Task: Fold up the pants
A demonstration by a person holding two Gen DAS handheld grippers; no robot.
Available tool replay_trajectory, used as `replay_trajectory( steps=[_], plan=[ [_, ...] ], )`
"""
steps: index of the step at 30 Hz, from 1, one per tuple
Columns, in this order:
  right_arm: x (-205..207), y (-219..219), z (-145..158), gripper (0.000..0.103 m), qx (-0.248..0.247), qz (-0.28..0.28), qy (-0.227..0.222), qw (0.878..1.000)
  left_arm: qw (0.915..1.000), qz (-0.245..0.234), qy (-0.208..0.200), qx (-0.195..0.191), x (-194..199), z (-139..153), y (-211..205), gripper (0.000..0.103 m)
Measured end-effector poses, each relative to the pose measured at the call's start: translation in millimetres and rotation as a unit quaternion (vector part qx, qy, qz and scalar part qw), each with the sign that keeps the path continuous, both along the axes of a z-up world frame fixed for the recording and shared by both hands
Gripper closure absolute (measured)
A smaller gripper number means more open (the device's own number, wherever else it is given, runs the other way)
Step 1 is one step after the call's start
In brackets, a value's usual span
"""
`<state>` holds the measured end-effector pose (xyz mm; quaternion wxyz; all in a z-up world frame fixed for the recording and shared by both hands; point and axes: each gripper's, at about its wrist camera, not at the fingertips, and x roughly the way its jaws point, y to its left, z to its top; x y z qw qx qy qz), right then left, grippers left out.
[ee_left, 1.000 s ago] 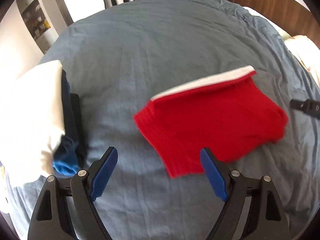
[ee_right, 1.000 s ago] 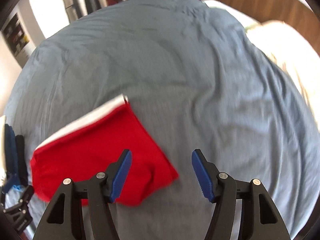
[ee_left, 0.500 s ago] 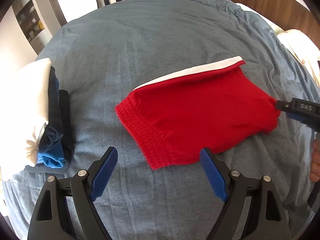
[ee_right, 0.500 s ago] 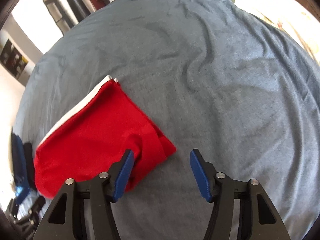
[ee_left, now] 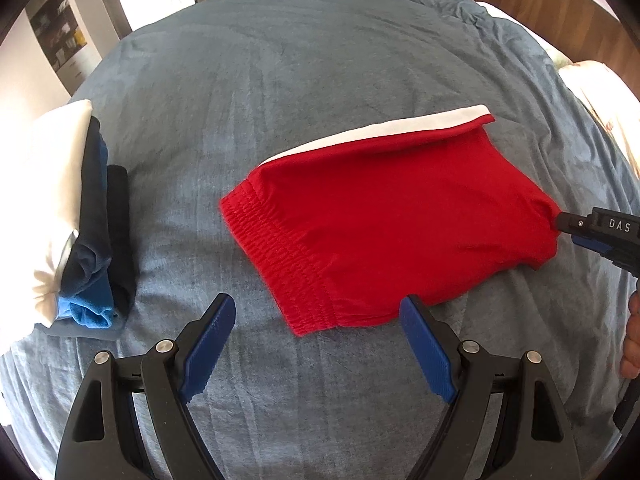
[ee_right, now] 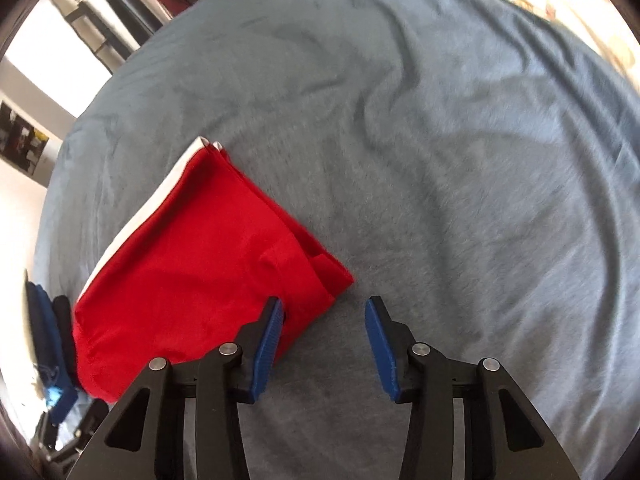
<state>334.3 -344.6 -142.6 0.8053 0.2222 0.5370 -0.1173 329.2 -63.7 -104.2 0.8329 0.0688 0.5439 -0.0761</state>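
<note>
Folded red shorts (ee_left: 384, 220) with a white side stripe lie flat on the blue-grey bed cover (ee_left: 320, 80). Their elastic waistband faces my left gripper (ee_left: 318, 340), which is open and empty just short of the waistband edge. In the right wrist view the shorts (ee_right: 192, 260) lie at lower left. My right gripper (ee_right: 324, 336) is open and empty; its left fingertip (ee_right: 272, 320) sits at the shorts' near corner. The right gripper's tip also shows in the left wrist view (ee_left: 600, 232), at the shorts' right edge.
A stack of folded clothes (ee_left: 80, 232), white, dark navy and blue, lies at the left of the bed and shows in the right wrist view (ee_right: 44, 352). A light pillow (ee_left: 600, 96) lies at the far right. A wardrobe and wooden headboard stand behind.
The shorts have settled flat on the bed. My right gripper has come down to the shorts' right corner and tilted left. My left gripper has stayed open near the waistband.
</note>
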Motion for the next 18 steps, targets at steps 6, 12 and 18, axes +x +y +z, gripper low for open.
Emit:
replay_trajectory(
  steps=[6,12,18],
  plan=[
    [8,-1,-9,0.074,0.006,0.019,0.012,1.000,0.9999,-0.008,-0.004,0.011,-1,-3,-3,0.019],
    [12,5,-14,0.091,0.002,0.042,0.010,0.999,0.9999,-0.004,0.006,0.008,3,-10,-1,0.019],
    [10,10,2,0.095,-0.068,0.075,0.012,0.995,0.9999,-0.007,0.006,0.011,3,-13,-1,0.019]
  ],
)
